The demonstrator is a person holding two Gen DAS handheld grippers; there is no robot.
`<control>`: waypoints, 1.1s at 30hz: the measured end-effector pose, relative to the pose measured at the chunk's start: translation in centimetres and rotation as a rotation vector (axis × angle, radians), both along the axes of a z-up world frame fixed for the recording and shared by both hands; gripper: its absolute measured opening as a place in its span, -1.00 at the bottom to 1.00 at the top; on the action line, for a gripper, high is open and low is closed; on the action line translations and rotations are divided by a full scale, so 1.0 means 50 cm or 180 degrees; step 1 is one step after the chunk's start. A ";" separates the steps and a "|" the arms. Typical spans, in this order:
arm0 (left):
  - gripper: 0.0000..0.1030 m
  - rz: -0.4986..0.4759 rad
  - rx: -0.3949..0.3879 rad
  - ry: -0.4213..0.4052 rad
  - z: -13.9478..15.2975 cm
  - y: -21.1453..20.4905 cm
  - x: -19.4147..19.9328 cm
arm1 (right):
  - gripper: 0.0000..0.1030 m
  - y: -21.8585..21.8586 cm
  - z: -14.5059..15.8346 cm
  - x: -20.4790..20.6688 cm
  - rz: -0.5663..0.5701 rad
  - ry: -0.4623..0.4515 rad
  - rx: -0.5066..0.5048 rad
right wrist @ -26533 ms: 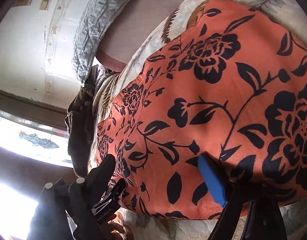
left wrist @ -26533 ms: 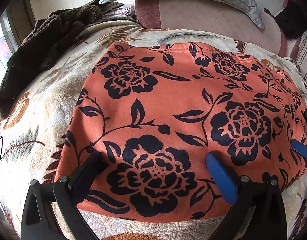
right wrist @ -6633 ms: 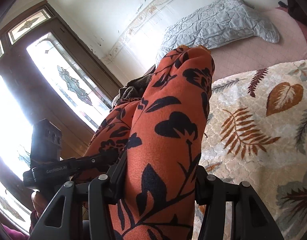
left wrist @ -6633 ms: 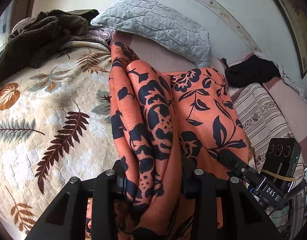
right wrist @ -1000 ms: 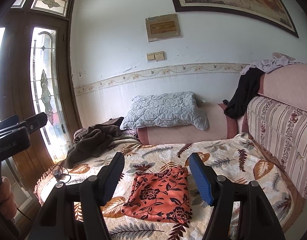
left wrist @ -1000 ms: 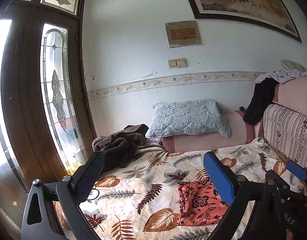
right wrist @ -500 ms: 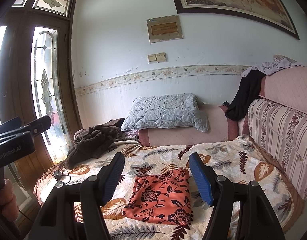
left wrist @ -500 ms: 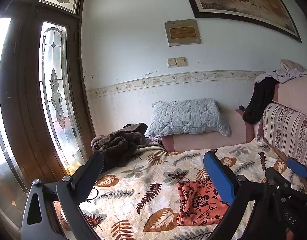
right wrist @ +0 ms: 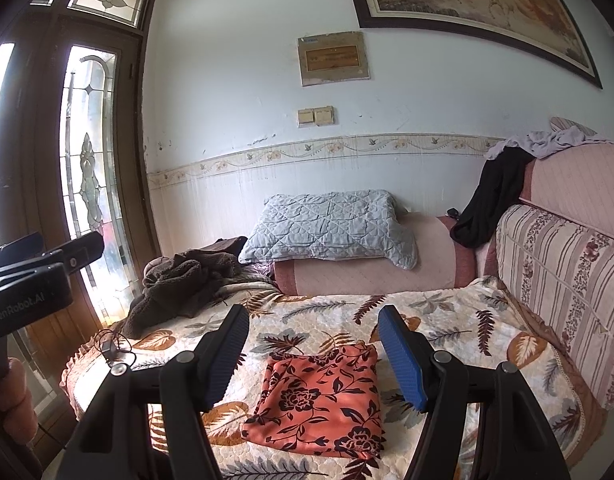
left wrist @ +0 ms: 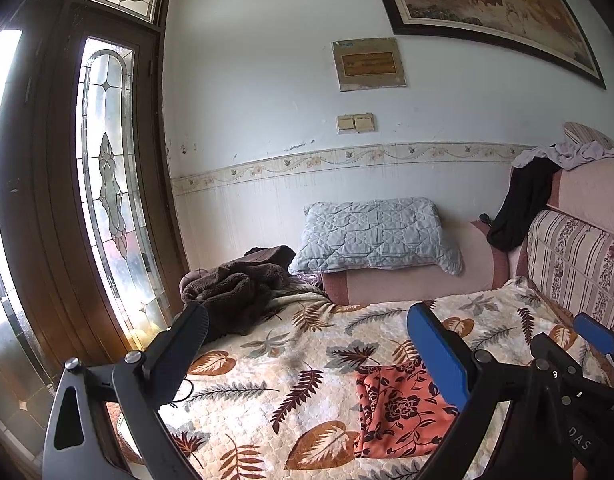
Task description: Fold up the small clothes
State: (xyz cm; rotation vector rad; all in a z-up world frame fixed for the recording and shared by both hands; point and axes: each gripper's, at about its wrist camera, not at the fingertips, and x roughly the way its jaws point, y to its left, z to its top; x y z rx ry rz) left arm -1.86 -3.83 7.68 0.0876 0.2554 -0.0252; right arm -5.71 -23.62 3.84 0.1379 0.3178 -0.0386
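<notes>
An orange cloth with a black flower print (right wrist: 321, 398) lies folded into a flat rectangle on the leaf-patterned bedspread (right wrist: 459, 320). It also shows in the left wrist view (left wrist: 395, 408), partly behind the blue finger. My left gripper (left wrist: 307, 340) is open and empty, held back well above the bed. My right gripper (right wrist: 313, 340) is open and empty too, also far back from the cloth. The left gripper's body shows at the left edge of the right wrist view (right wrist: 31, 280).
A grey quilted pillow (right wrist: 331, 224) rests on a pink bolster at the wall. A brown fleece garment (right wrist: 183, 280) is heaped at the far left corner. A striped sofa back (right wrist: 563, 272) with dark clothes (right wrist: 491, 204) stands right. A cable (right wrist: 111, 346) lies at the bed's left edge.
Both grippers, earlier shut on the cloth, are now open and far back from it. Over the last second both views drift only slightly; the cloth stays still.
</notes>
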 end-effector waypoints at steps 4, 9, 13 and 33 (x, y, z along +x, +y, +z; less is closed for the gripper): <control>0.94 0.0013 -0.0022 -0.0010 0.002 0.004 0.001 | 0.37 0.008 0.006 -0.001 0.0014 -0.0026 -0.0046; 0.94 0.0011 -0.0030 -0.0016 0.004 0.009 0.002 | 0.37 0.016 0.004 0.004 0.0045 0.0005 -0.0088; 0.94 0.0016 -0.0033 -0.0016 0.003 0.008 0.001 | 0.37 0.019 0.003 0.009 0.0064 0.0029 -0.0092; 0.94 -0.0049 -0.0178 0.0297 -0.057 0.017 0.126 | 0.37 0.016 -0.053 0.131 0.0133 0.0326 -0.0114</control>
